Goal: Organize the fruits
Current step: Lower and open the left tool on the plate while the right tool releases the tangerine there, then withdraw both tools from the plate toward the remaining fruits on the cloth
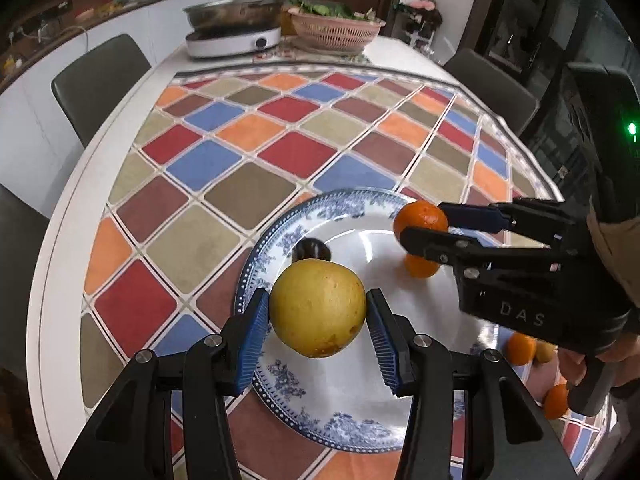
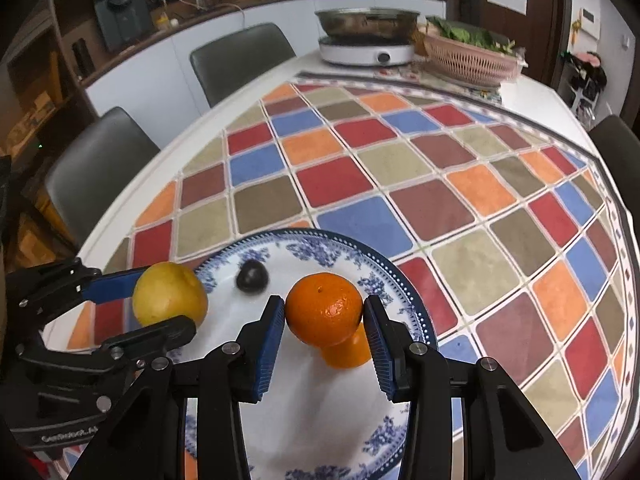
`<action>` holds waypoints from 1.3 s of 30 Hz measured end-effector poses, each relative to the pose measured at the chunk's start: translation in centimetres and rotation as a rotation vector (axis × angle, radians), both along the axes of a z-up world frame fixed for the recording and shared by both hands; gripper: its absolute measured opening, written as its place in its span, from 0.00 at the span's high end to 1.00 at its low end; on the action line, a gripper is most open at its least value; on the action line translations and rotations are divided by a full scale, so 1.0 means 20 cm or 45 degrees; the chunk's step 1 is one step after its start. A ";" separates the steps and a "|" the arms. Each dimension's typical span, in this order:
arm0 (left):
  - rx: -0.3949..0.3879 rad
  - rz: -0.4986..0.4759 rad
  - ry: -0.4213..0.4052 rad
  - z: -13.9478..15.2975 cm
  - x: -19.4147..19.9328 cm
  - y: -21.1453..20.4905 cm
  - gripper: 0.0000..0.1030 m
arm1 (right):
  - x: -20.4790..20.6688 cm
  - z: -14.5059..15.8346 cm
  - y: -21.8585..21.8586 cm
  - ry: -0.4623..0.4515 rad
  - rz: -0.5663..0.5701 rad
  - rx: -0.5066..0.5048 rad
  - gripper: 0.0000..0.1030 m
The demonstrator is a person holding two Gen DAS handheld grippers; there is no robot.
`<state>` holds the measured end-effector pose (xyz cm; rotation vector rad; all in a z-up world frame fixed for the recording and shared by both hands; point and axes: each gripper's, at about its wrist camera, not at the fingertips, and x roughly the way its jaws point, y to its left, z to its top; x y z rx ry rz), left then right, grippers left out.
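My left gripper [image 1: 318, 312] is shut on a yellow pear [image 1: 318, 308] and holds it above the blue-and-white plate [image 1: 288, 392]. My right gripper [image 2: 325, 316] is shut on an orange [image 2: 324, 308] above the same plate [image 2: 400, 280]. On the plate lie a second orange [image 2: 348, 350], also in the left wrist view [image 1: 420, 266], and a small dark fruit [image 2: 251, 276], seen in the left wrist view [image 1: 312, 249]. The right gripper with its orange [image 1: 420, 220] shows at the right of the left wrist view. The pear [image 2: 170, 300] in the left gripper shows at the left of the right wrist view.
More oranges [image 1: 520, 348] lie on the tablecloth near the right hand. A hotplate with a steel pan [image 1: 234, 36] and a pink basket of greens [image 1: 336, 28] stand at the table's far end. Dark chairs [image 1: 100, 80] stand around the table.
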<state>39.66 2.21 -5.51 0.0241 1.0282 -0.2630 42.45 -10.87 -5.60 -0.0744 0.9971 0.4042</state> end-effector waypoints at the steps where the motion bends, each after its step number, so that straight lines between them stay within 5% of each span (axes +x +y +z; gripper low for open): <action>1: 0.006 0.000 0.009 -0.02 0.01 0.00 0.53 | 0.02 -0.02 0.00 0.013 -0.003 -0.005 0.59; 20: -0.016 0.045 0.066 -0.09 0.08 0.03 0.48 | 0.08 -0.03 0.03 0.015 -0.025 -0.011 0.59; 29: 0.048 0.057 -0.134 0.17 -0.15 0.03 0.43 | -0.12 0.16 -0.04 -0.097 -0.063 -0.022 0.58; 39: 0.078 0.006 -0.391 0.43 -0.62 -0.04 0.36 | -0.54 0.42 -0.13 -0.300 -0.090 -0.043 0.37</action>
